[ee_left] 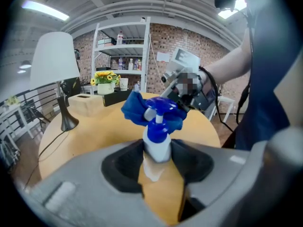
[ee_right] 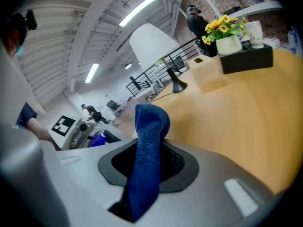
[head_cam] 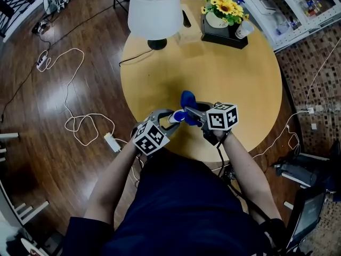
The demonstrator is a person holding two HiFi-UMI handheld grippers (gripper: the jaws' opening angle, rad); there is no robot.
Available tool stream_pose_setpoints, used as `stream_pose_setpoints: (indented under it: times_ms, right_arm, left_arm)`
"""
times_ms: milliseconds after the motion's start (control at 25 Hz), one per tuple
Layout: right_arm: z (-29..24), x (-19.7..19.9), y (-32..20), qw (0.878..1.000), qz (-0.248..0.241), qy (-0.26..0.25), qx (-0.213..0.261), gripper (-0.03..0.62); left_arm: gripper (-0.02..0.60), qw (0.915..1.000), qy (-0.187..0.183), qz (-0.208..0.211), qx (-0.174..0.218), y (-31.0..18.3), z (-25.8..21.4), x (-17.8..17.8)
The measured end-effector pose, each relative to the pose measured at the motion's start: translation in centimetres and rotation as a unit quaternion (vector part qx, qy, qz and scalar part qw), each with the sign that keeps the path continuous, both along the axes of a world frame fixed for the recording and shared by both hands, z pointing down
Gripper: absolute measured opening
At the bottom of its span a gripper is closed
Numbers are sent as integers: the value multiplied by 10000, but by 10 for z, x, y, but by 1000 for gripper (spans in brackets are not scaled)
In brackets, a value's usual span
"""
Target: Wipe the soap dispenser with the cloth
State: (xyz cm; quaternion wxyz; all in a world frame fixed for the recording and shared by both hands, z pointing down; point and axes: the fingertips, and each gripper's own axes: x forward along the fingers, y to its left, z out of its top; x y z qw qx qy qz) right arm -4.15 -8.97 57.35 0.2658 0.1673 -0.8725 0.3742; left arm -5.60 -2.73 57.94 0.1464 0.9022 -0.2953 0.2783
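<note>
- The left hand-held gripper (ee_left: 158, 161) has its jaws partly closed and clamped on the white body of the soap dispenser (ee_left: 157, 143). The dispenser sits between the pads with its pump uppermost. Only this gripper's own view shows the grip plainly.
- The right hand-held gripper (ee_right: 147, 167) is pinched on a blue cloth (ee_right: 149, 145). Its own view shows the cloth running up through the jaws and folding over at the top.
- Only the left gripper view shows the cloth bunched around and behind the dispenser's blue pump head, touching it.
- The head view shows both grippers meeting over the near edge of the round worktop (head_cam: 240, 79), with the dispenser between their tips.
- Whether the dispenser's base rests on the worktop cannot be told.
- A lamp (head_cam: 154, 9) stands at the far side of the worktop, and a pot of yellow flowers (head_cam: 224, 7) at the far right.
</note>
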Motion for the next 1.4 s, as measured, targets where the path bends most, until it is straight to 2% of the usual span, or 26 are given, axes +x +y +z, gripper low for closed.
stream_pose_setpoints:
  times_ms: [80, 120, 280, 400, 520, 640, 760, 840, 920, 1000, 1120, 1160, 1200, 1280, 1400]
  right_arm:
    - [22, 20, -6, 9967, 145, 769, 237, 103]
    - [28, 29, -5, 9948, 248, 948, 263, 103]
    - [20, 45, 21, 9916, 1122, 556, -337, 103]
    - [18, 44, 51, 9893, 1209, 537, -621, 103]
    - [17, 31, 63, 9907, 1120, 442, -634, 103]
    - [15, 26, 52, 9909, 1234, 368, -392, 103]
    - [11, 39, 37, 9856, 1659, 183, -267, 103]
    - [9, 53, 33, 9803, 1952, 117, -273, 104]
    - [7, 67, 35, 9763, 2138, 146, -299, 104]
    - [1, 74, 43, 9740, 2238, 81, -350, 104]
    - [-15, 70, 56, 9729, 2283, -221, -304, 104]
    - [-21, 65, 59, 9736, 2245, -326, -250, 104]
    - [-24, 59, 61, 9752, 2166, -408, -205, 104]
    - [-25, 44, 66, 9798, 1920, -521, -220, 104]
    - [-23, 26, 72, 9838, 1625, -650, -385, 104]
  left_arm:
    - [186, 10000, -8, -45, 0, 0, 1, -1]
    - [186, 9999, -18, -102, -5, 0, 2, -1]
    - [187, 9982, -269, -544, -7, 3, 4, -3]
    - [232, 9978, -402, -526, 1, 17, 5, -2]
    - [241, 9984, -441, -329, -90, 34, 7, 5]
    - [239, 9985, -547, -48, -90, 45, 9, 17]
    - [238, 9987, -184, 433, -184, 59, 4, 37]
    - [209, 9965, 19, 835, -90, 68, -8, 51]
    - [181, 9949, -275, 921, 302, 61, -18, 47]
    - [142, 9936, -589, 691, 668, 43, -27, 29]
    - [140, 9947, -557, 436, 753, 22, -37, 1]
    - [145, 9946, -575, 509, 692, 19, -34, -3]
    - [186, 9935, -667, 694, 615, 17, -28, -4]
    - [283, 9854, -1007, 1262, 531, 18, -12, 5]
    - [290, 9718, -1353, 1826, 630, 21, 2, 26]
